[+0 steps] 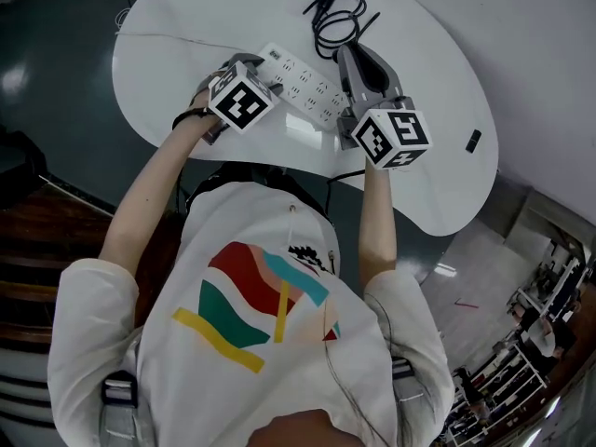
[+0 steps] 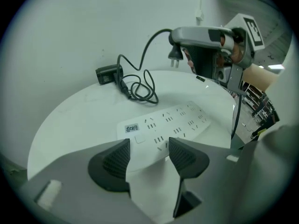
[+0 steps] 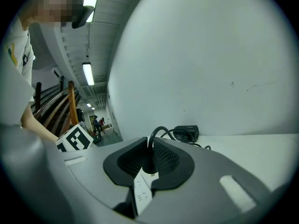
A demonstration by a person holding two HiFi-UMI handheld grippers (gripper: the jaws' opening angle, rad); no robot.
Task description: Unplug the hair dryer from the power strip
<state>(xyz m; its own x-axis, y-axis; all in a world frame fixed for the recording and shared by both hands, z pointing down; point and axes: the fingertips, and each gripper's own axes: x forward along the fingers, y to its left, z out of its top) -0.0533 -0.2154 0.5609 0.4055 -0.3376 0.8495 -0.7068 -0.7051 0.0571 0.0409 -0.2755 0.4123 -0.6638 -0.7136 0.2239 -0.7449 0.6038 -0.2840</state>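
The white power strip [image 1: 307, 87] lies on the white round table [image 1: 419, 54]. My left gripper [image 1: 270, 82] grips its near end; in the left gripper view the strip [image 2: 173, 122] runs between the pads of this gripper [image 2: 148, 155], touching both. My right gripper [image 1: 346, 56] is shut on the black plug [image 2: 175, 55], which hangs in the air above the strip, prongs bare and pointing down. Its cord [image 2: 140, 88] loops on the table and runs to the black hair dryer [image 2: 109, 73]. In the right gripper view the cord [image 3: 156, 134] rises out of the shut gripper [image 3: 149, 160], with the dryer [image 3: 187, 133] beyond.
A small dark object [image 1: 474, 140] lies near the table's right edge. A white wall [image 2: 93, 22] stands behind the table. The table's near edge [image 1: 279, 156] is right in front of the person's body. Dark floor lies to the left.
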